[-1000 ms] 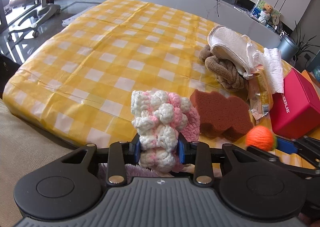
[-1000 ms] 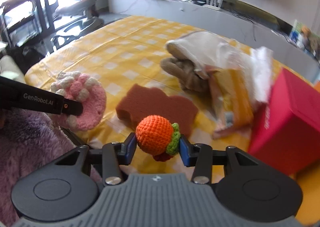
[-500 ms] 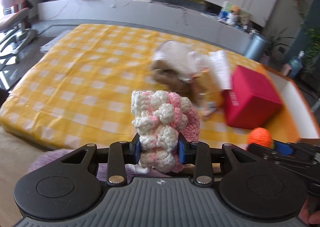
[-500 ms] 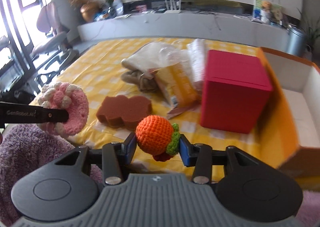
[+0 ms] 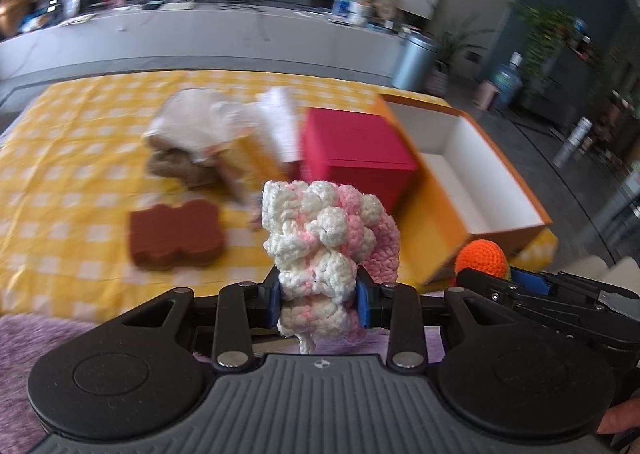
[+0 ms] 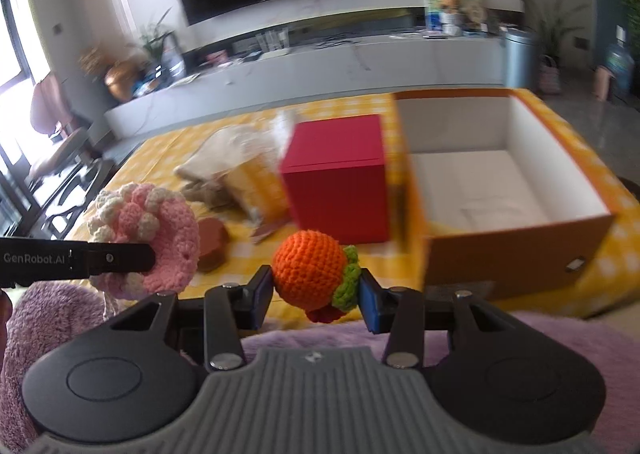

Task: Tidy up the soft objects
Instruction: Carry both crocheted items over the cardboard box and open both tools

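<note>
Crocheted pink-and-white piece sits clamped between the blue pads of my left gripper, its bobbled white side facing the left wrist camera and its pink edge curling off to the right; from the right wrist view I see the same piece at the left of frame, pinched by a black finger marked with a brand name. My right gripper is clenched on a crocheted orange ball with a green ruff and a bit of red beneath it, pads pressing on both sides. In the left wrist view that ball shows at the lower right, just beyond the near corner of the orange box. Both soft pieces are held up in the air over the near edge of the yellow checked cloth, not resting on anything. The orange box stands open to the right, its white inside bare apart from a pale lining I can't make out well. Just beside it, on its left, stands a red box, closed. Behind and left of the red box lies a blurred heap: a white and brown towel bundle, a yellow packet and something white and papery. A brown sponge with a wavy outline lies flat on the cloth, apart from the heap, nearer to me. Purple fleece fills the bottom left under my grippers.
</note>
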Motion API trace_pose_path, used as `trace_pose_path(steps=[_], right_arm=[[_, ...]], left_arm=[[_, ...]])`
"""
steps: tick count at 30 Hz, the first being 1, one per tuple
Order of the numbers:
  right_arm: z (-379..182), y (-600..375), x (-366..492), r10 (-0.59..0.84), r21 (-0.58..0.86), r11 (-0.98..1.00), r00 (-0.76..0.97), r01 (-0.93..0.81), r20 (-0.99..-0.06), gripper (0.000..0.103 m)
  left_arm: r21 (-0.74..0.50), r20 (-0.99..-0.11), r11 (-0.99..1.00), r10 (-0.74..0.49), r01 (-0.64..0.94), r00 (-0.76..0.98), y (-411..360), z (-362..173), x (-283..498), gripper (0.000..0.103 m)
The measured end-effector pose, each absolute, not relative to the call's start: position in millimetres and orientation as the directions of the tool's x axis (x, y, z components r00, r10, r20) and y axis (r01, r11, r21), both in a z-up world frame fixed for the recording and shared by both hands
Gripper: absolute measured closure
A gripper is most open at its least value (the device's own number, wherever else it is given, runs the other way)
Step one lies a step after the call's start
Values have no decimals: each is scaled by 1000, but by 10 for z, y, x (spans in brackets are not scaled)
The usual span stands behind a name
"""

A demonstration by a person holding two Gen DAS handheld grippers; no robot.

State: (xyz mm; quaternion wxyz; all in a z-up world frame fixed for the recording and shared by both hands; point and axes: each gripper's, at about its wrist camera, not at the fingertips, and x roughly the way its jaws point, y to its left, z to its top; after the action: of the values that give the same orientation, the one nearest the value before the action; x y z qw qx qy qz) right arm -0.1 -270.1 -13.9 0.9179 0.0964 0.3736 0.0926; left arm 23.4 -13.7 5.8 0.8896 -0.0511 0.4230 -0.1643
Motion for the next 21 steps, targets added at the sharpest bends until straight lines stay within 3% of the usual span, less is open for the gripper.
trace_pose_path(steps=[12, 21], right_arm=[[166, -3298, 34, 151, 175, 983, 755, -48, -638, 58], [287, -3771, 466, 68, 81, 997, 750, -20, -657, 58]], left_arm=[[-193, -708, 858, -457, 476, 538, -1002, 397, 670, 64], [-122, -739, 799, -470, 589, 484, -1630, 442, 1104, 64]])
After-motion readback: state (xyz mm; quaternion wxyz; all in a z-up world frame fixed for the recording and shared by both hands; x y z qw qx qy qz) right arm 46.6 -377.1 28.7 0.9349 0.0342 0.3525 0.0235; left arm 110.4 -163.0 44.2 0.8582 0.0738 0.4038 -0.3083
